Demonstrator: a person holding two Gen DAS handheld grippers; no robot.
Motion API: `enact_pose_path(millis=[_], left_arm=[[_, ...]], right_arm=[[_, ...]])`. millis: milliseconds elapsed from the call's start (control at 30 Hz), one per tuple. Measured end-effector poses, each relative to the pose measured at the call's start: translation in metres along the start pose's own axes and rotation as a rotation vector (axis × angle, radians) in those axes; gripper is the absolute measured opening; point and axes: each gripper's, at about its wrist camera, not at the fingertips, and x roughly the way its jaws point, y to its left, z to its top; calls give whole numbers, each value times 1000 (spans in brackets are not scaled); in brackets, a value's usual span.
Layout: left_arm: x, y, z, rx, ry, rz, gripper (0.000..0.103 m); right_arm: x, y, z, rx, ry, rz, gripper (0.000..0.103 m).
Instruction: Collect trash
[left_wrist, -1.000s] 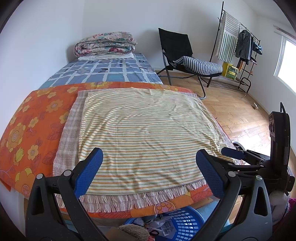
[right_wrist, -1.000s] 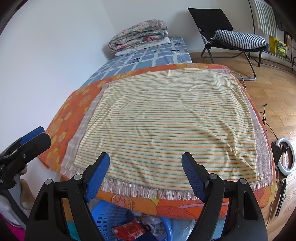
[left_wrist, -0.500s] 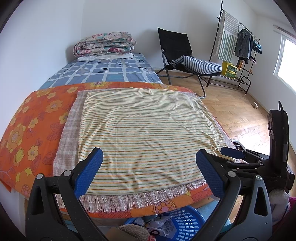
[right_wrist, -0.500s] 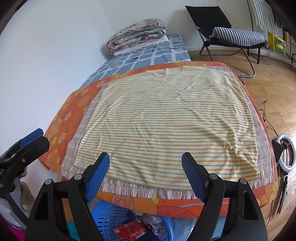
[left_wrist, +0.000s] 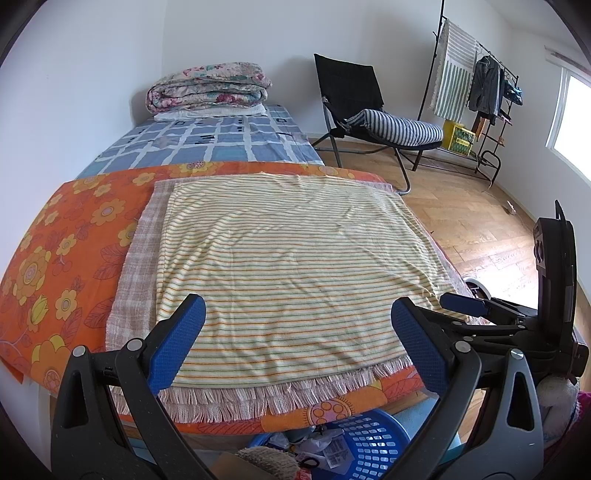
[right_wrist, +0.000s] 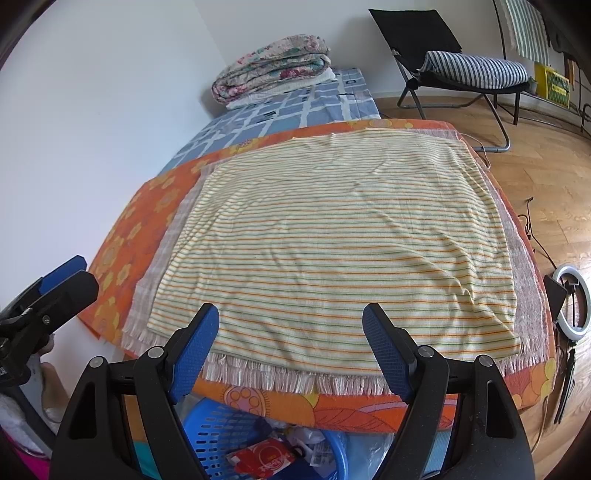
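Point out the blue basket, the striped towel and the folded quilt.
blue basket (right_wrist: 218, 435): right wrist view, perforated side wall.
striped towel (left_wrist: 295, 258): left wrist view, middle of the cloth.
folded quilt (left_wrist: 207, 90): left wrist view, front folded edge.

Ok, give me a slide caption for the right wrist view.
Open right gripper above striped cloth on the bed; blue basket of trash below.

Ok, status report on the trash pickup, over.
Left gripper open, empty. Right gripper open, empty. Trash in blue basket below the bed edge. No loose trash seen, nothing in the way.

No legible text or labels
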Motion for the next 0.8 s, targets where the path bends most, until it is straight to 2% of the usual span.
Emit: enact_pose_path(millis=[800], left_arm=[[-1, 2, -10, 7, 23, -13, 102]], right_arm=[[2, 0, -2, 4, 11, 1, 80]])
